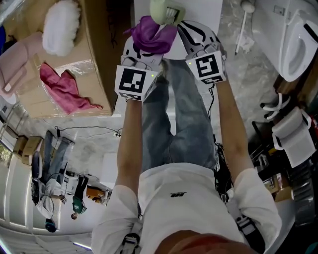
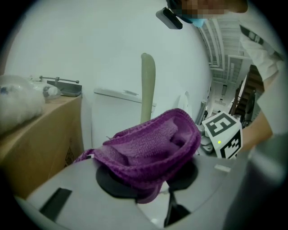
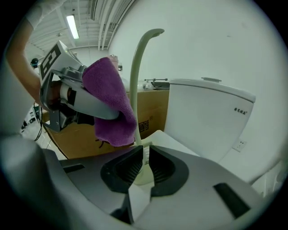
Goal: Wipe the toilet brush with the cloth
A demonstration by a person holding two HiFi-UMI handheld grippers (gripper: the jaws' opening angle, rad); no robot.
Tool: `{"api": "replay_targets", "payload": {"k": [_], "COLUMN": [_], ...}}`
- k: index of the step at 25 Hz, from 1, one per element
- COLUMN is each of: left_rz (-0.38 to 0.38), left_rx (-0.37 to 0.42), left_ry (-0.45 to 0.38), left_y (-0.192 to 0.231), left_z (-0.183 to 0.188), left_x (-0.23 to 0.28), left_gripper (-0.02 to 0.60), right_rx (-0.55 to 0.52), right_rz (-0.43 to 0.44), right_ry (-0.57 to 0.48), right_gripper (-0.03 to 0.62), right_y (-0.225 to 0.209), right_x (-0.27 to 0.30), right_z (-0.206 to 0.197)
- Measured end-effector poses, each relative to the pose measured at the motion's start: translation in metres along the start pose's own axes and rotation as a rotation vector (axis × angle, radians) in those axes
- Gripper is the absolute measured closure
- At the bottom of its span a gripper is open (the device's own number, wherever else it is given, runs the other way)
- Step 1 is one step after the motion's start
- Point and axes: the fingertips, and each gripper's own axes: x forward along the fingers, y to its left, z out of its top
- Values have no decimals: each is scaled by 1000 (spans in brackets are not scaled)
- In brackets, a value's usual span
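The pale green toilet brush (image 3: 136, 85) stands upright, its hooked handle top high in the right gripper view. My right gripper (image 3: 143, 157) has its pads close against the brush's thin lower stalk, just above the pale base. The purple cloth (image 2: 150, 143) lies bunched over and between the jaws of my left gripper (image 2: 150, 186), which stand parted; a slit of light shows beside the right pad. The cloth (image 3: 110, 105) touches the handle's left side. From the head view, cloth (image 1: 149, 34) and brush (image 1: 166, 11) sit at the top, ahead of both grippers.
A white toilet (image 3: 209, 117) stands right behind the brush. A brown cardboard box (image 1: 74, 74) carries a pink cloth (image 1: 64, 87) and a white fluffy thing (image 1: 60, 27). A urinal (image 1: 298, 44) hangs at the right. My jeans-clad legs (image 1: 174, 119) are below.
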Motion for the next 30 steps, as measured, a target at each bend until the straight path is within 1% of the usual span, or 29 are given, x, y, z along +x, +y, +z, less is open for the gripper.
{"api": "replay_targets", "payload": {"k": [4,11,14,17,19,21,25,30], "left_rz": [-12,-31,-32,-39,-43,-41,-36,-42], "left_rx": [4,5,2,2,6,8,-6,-6], "left_ry": [3,-5,-15,-24,-29,-32,-36,-35], "left_y": [3,8,12,14,15,16,19,18], "left_z": [-8,-15,-15,-15,-14,-14,-15,-17], "left_x": [13,35,44,50,53,55,58,63], "left_gripper": [420,374,364,364,364,364,365,365], "right_rx": [-53,-93,-77,-71,-76,-67,-16,-2], "right_rz": [17,68,107,160,191,207,238,264], "right_ry": [45,20,1,-51,-66,-75,-93,-90], "right_gripper": [534,505,499,499,499,497,504,513], "right_y": [-2,0,1,7,10,10,11,12], "right_x": [16,41,47,49,48,49,51,51], "right_z": [-14,-16,-18,-11,-8,-7,-7,-10]}}
